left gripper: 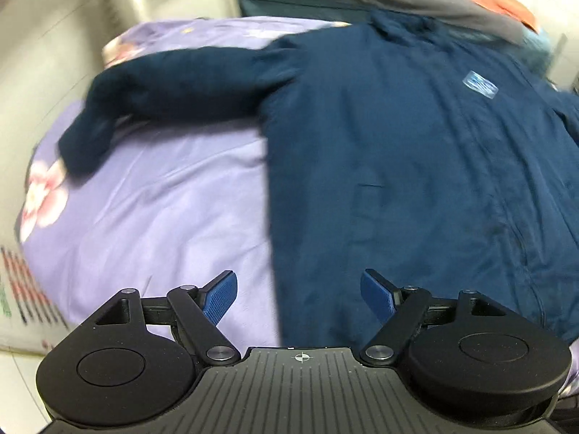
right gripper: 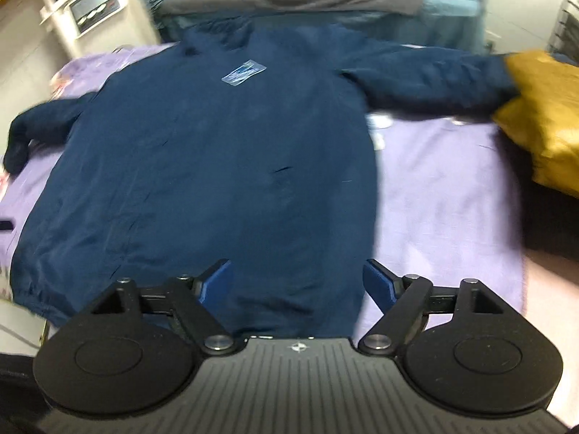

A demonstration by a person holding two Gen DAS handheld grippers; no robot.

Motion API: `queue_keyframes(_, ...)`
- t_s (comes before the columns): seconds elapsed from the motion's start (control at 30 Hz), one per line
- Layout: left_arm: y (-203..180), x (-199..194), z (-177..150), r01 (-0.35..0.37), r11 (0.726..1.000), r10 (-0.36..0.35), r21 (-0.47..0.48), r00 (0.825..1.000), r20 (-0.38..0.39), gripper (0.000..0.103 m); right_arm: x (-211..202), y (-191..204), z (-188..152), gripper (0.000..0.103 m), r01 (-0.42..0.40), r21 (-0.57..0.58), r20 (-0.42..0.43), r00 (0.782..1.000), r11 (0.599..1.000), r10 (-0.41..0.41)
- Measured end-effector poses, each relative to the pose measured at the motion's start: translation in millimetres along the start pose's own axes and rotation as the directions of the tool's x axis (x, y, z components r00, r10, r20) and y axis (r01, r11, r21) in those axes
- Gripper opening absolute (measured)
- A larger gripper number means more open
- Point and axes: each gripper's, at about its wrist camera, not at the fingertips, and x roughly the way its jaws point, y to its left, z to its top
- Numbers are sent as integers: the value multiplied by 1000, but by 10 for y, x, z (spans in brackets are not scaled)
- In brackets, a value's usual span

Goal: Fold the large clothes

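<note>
- Jacket (left gripper: 416, 166) lies spread flat on the purple bedsheet (left gripper: 163, 195), sleeves toward 9 and 3 o'clock
- Left claw (left gripper: 298, 298) open, empty
- Right claw (right gripper: 296, 285) open, empty, above the hem

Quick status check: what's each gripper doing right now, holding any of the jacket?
Left gripper: open, holding nothing, above the navy jacket.
Right gripper: open, holding nothing, above the jacket's hem.

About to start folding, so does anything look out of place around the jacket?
Yes: in the right wrist view, the navy jacket's outstretched sleeve ends against a mustard cushion, its cuff hidden. The other sleeve lies bent.
</note>
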Motion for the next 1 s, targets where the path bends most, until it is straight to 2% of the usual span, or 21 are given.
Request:
queue_keyframes(0.17,-337,307,27,106,994,-106,7,993,-46,103,302,163,-133,86,-46,-50,-101,994,998,41)
queue_keyframes(0.33,-550,645,-182,91,990,-78,109,989,-123,103,606,216,-339,89,22,-112,-199,979,994,-44)
queue_keyframes(0.47,-529,765,-190,93,990,-80,107,989,-123,103,692,254,-370,97,38,-120,-217,974,992,-63)
queue_keyframes(0.57,-514,783,-85,107,988,-90,109,985,-148,103,732,287,-293,96,58,-128,-233,969,990,-87)
queue_keyframes(0.63,-499,697,-14,101,986,-86,129,989,-118,103,649,278,-238,94,58,-118,-220,972,991,-84)
queue_keyframes(0.77,-417,409,180,96,982,-96,161,995,-8,103,431,113,-98,94,68,-59,-187,979,996,-78)
queue_keyframes(0.9,-389,239,460,110,979,-122,173,991,57,103,142,-111,266,94,98,22,-122,988,995,-95)
queue_keyframes(1.0,-447,242,728,117,977,-131,181,989,71,103,-14,-258,644,96,130,66,-68,990,989,-125)
